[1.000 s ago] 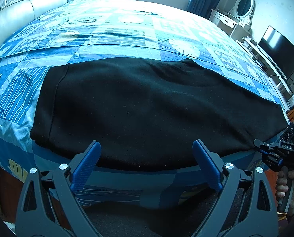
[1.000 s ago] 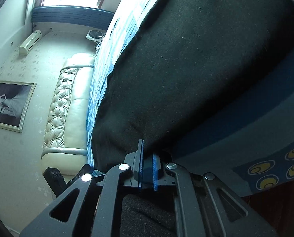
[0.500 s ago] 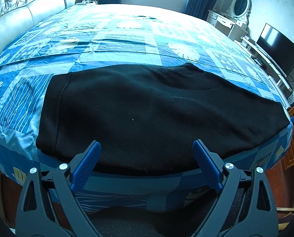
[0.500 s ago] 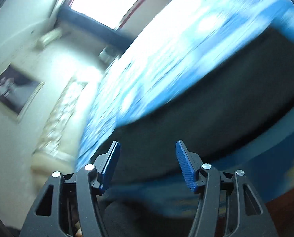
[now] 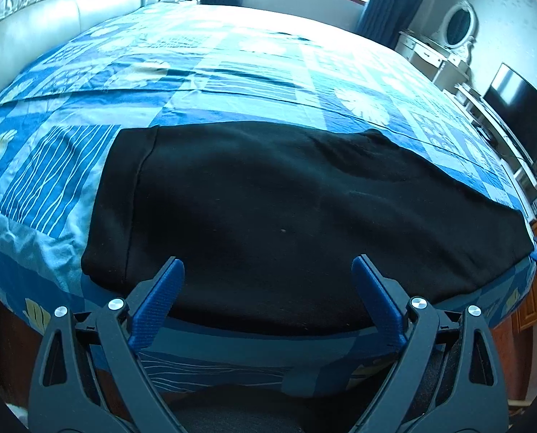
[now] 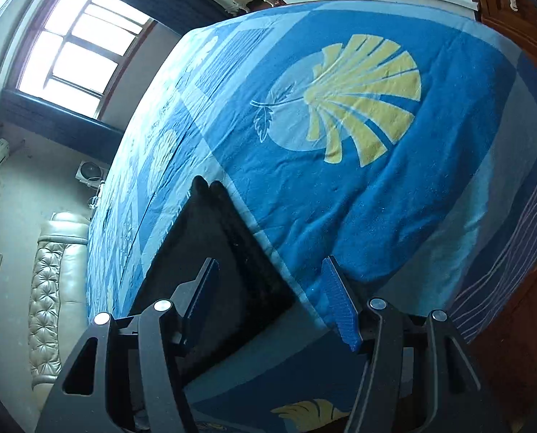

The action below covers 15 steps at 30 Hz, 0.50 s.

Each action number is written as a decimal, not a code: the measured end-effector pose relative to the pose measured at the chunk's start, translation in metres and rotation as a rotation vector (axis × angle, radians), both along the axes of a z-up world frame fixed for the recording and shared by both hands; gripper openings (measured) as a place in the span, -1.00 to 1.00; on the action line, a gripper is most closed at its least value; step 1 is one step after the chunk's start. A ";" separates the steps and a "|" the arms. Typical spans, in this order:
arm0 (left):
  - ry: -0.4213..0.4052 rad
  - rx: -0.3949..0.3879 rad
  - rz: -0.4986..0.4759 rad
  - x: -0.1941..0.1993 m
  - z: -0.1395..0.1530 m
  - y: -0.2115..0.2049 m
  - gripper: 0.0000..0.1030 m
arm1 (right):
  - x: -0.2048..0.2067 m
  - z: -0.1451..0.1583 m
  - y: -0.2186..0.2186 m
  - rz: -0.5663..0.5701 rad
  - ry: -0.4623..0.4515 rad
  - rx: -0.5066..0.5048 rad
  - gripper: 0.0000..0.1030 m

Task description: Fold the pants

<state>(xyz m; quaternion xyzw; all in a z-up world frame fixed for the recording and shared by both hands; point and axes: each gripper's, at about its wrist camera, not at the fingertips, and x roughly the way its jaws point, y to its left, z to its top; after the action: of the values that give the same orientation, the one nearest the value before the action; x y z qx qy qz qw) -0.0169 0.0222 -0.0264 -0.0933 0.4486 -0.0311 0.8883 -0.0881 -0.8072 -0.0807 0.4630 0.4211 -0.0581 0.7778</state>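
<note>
Black pants (image 5: 286,216) lie flat along the near edge of a bed covered by a blue patterned bedspread (image 5: 232,83), apparently already folded leg over leg, waistband to the left and cuffs to the right. The left hand-held gripper (image 5: 268,288) hovers just off the near edge, released, its blue pads wide apart and grasping nothing. The right hand-held gripper (image 6: 272,299) is also released, looking along the bed at the cuff end of the pants (image 6: 225,252). Judging from this, the next fold carries the cuffs toward the waistband: pinch both fabric layers together at the cuff corners, lift low, and lay the edges square.
</note>
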 end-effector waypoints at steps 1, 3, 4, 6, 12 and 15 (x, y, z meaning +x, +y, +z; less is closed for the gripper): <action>0.006 -0.003 0.011 0.002 -0.001 0.003 0.82 | 0.004 -0.005 0.003 0.024 -0.019 0.040 0.20; 0.015 -0.008 0.031 0.005 -0.002 0.008 0.82 | 0.012 -0.004 0.018 0.071 -0.034 0.083 0.21; 0.018 -0.011 0.036 0.006 -0.002 0.009 0.82 | 0.017 -0.004 0.023 0.094 -0.038 0.083 0.21; 0.020 -0.007 0.042 0.007 -0.002 0.012 0.82 | 0.024 -0.004 0.032 0.118 -0.053 0.097 0.12; 0.026 0.014 0.042 0.007 -0.002 0.016 0.82 | 0.043 0.002 0.059 0.102 -0.015 0.049 -0.58; 0.020 0.021 0.040 0.006 -0.001 0.018 0.82 | 0.044 0.019 0.069 0.077 -0.060 0.038 -0.59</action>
<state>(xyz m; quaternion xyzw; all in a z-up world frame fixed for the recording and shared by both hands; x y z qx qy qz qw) -0.0114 0.0407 -0.0273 -0.0932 0.4558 -0.0078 0.8852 -0.0437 -0.7382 -0.0613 0.4628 0.4160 -0.0061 0.7827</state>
